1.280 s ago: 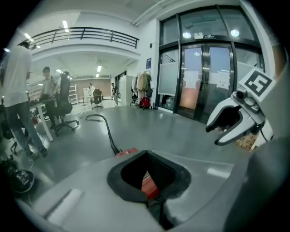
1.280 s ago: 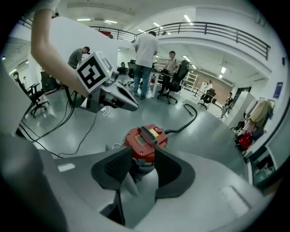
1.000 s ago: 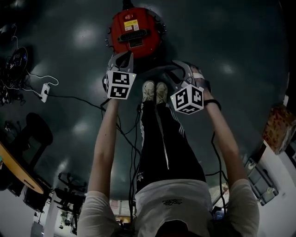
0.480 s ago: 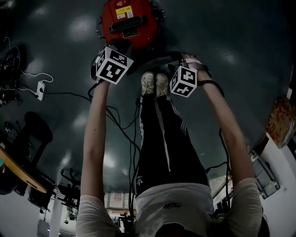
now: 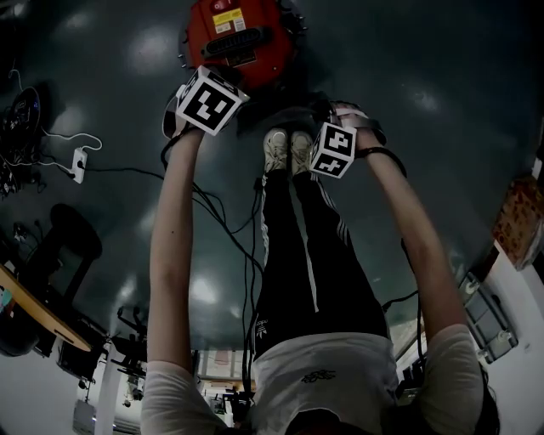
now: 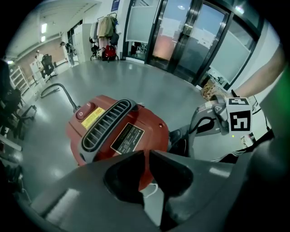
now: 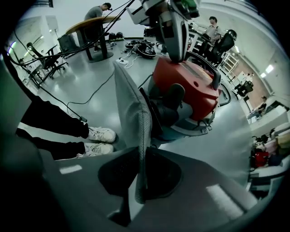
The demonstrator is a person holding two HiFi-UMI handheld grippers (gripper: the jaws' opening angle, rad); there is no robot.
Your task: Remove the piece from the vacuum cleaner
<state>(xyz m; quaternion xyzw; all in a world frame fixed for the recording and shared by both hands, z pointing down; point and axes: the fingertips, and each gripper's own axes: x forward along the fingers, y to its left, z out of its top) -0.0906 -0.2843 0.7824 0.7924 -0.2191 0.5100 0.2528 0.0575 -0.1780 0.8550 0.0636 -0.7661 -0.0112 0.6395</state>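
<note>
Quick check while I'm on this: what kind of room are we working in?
Probably an open office or lab workspace: tall glass doors, a coat rack hung with clothes, and a round table with a person at it, on a smooth grey floor.

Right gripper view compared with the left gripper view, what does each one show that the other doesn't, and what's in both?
Only the right gripper view shows a flat grey panel clamped in the right gripper, and a wooden table far behind. Only the left gripper view shows the black vent grille and printed label on top of the red vacuum cleaner, plus glass doors. Both views share that vacuum cleaner on the grey floor.
</note>
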